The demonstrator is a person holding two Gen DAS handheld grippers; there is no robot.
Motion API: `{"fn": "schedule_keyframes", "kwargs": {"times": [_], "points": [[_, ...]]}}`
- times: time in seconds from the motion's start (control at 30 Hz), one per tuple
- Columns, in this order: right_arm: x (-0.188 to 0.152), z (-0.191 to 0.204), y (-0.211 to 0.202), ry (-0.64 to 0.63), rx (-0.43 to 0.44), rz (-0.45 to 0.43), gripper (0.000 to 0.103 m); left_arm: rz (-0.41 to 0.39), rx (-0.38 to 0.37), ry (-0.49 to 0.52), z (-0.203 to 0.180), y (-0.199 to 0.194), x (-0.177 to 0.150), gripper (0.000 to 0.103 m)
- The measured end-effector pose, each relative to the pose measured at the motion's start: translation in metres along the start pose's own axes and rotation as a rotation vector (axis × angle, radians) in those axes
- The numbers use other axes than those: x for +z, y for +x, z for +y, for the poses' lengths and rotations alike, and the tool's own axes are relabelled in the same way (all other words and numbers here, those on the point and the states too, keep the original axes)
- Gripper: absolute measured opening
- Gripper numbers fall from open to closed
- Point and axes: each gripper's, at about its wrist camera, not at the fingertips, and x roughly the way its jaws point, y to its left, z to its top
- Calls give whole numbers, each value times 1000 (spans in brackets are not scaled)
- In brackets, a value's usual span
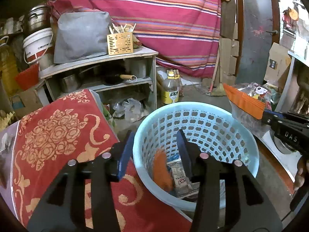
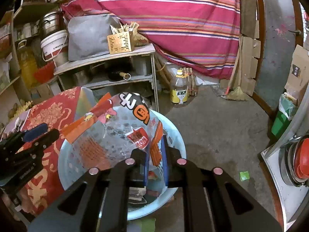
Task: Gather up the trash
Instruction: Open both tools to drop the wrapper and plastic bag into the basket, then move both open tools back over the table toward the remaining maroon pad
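Note:
A light-blue perforated basket (image 1: 249, 147) stands on the floor and holds an orange wrapper (image 1: 162, 171), which looks blurred, and a printed paper packet (image 1: 180, 176). My left gripper (image 1: 154, 135) hangs open over the basket's left rim with nothing between its blue pads. In the right wrist view my right gripper (image 2: 155, 150) is shut on the orange strip of a clear printed plastic bag (image 2: 115, 135), which hangs over the basket (image 2: 178, 135). The left wrist view shows that bag (image 1: 245, 101) to the right of the basket. A small green scrap (image 2: 244, 175) lies on the floor.
A red patterned cloth (image 1: 58, 135) covers something just left of the basket. Behind stand a grey shelf (image 1: 100, 63) with pots, an oil bottle (image 1: 170, 89) and a striped cloth (image 1: 164, 19). A broom (image 2: 236, 92) leans by the door. A green bin (image 2: 280, 123) is at right.

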Motion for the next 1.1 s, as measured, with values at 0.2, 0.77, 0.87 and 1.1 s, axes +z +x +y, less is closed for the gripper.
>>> {"fn": "schedule_keyframes", "kwargs": {"times": [0.2, 0.77, 0.87, 1.1], "points": [[1, 7, 2, -8, 1, 8, 12, -34, 84, -23, 18, -13, 0, 78], [-4, 41, 40, -31, -53, 113, 54, -113, 334, -159, 122, -88, -7, 97], [-5, 47, 40, -35, -72, 119, 62, -114, 362, -184, 142, -100, -11, 97], [0, 58, 16, -34, -117, 49, 82, -126, 421, -221, 175, -128, -20, 97]]}}
